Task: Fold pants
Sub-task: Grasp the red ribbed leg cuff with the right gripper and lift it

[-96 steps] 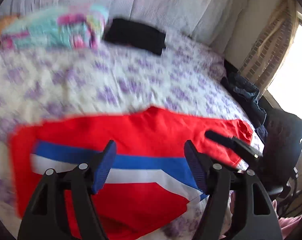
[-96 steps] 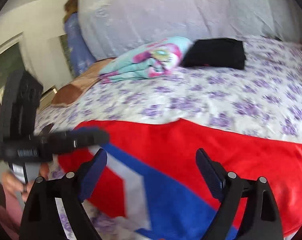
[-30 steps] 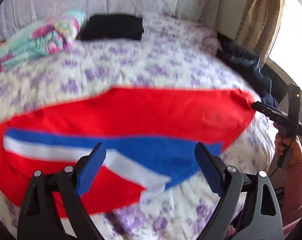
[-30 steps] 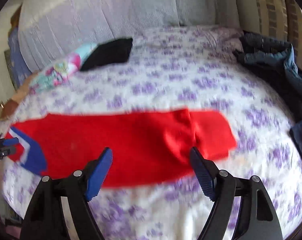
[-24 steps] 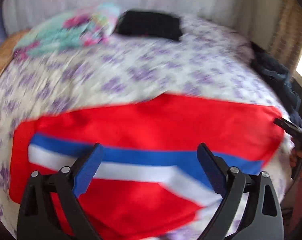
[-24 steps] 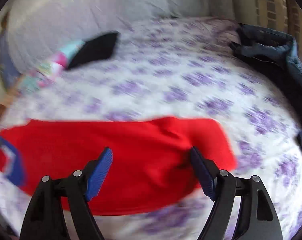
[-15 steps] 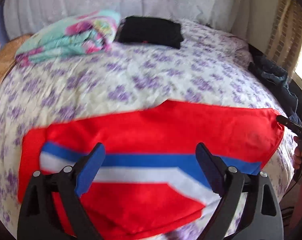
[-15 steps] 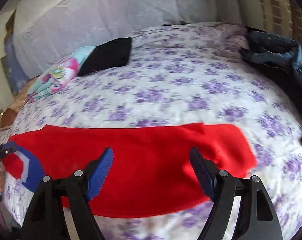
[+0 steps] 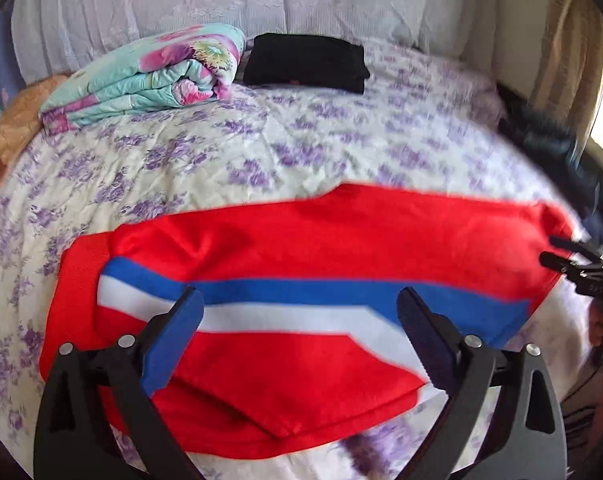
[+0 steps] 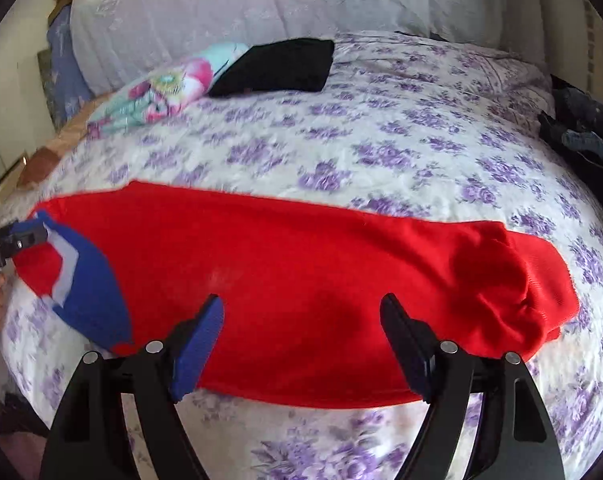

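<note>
Between the blue-padded fingers of the left gripper (image 9: 299,330) nothing is pinched: its jaws are opening wide above the waist end of the red fleece pants with a blue and white stripe (image 9: 301,320), pads clear of the cloth. The right gripper (image 10: 301,330) is likewise opening, empty, poised over the plain red leg section (image 10: 321,280) with the cuff end bunched off to its right. The pants lie stretched lengthwise along the near edge of the bed's white sheet printed with purple flowers (image 9: 261,152), apparently already doubled leg over leg.

Judging from this, the step in hand is taking hold for a crosswise fold. To do it well, each gripper should come down on a corner or edge of the cloth rather than its middle, bite through all layers together, and lift only enough to carry one end over the other. The wrinkled cuff wants smoothing first, or the fold will set crooked.

Farther off, a folded floral quilt in turquoise and pink (image 9: 141,76) and a folded black garment (image 9: 305,62) rest by the white pillows, well apart from the pants.
</note>
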A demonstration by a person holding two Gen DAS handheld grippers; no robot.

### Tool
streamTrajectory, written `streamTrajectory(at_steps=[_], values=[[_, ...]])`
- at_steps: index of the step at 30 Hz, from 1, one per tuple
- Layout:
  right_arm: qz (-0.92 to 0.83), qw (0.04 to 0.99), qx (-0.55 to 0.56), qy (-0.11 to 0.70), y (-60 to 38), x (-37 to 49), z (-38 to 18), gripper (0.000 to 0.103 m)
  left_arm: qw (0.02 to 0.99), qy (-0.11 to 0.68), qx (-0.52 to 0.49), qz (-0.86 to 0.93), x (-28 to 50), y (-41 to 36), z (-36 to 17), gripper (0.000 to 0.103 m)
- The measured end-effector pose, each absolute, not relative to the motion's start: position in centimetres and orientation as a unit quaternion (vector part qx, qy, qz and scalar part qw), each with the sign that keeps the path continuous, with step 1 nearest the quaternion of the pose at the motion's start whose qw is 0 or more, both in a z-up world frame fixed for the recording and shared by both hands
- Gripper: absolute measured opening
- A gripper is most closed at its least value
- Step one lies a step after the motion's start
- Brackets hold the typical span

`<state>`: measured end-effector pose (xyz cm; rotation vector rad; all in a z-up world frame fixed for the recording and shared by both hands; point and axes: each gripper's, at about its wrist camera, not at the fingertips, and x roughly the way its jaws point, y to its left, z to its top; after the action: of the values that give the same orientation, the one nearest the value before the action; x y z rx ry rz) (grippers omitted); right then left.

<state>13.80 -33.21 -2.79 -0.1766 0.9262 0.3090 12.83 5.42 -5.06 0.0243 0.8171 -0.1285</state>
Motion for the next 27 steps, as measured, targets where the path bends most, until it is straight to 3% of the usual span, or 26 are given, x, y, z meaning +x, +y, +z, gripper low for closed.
streamTrajectory(at_steps=[4, 9, 13, 20, 23, 27], values=[[0.141, 0.890, -0.071, 0.427, -34.0, 12.2, -1.8, 0.089, 0.908, 0.404, 0.098, -0.044, 11.9, 3.5, -7.0, 0.096], [0.115, 0.908, 0.104, 0.388, -39.9, 9.5, 0.4, 0.096, 0.913, 0.388, -0.004, -0.126, 11.3, 3.3, -4.0, 0.096], [0.050, 0.902, 0.162, 0.398, -43.6, 9.0, -0.6, 0.096, 0.907, 0.382, -0.055, -0.171, 12.4, 0.0, -3.3, 0.099], [0.046, 0.886, 0.254, 0.385, -47.6, 8.8, -2.1, 0.096, 0.876, 0.440, -0.045, -0.194, 15.1, -6.3, -8.3, 0.099], [0.047, 0.885, 0.268, 0.377, -48.1, 9.5, -2.1, 0.096, 0.896, 0.410, 0.015, -0.172, 14.0, -7.7, -8.7, 0.099], [0.054, 0.874, 0.306, 0.373, -48.9, 11.5, -2.8, 0.096, 0.894, 0.409, -0.009, -0.183, 14.2, -7.1, -8.8, 0.099]])
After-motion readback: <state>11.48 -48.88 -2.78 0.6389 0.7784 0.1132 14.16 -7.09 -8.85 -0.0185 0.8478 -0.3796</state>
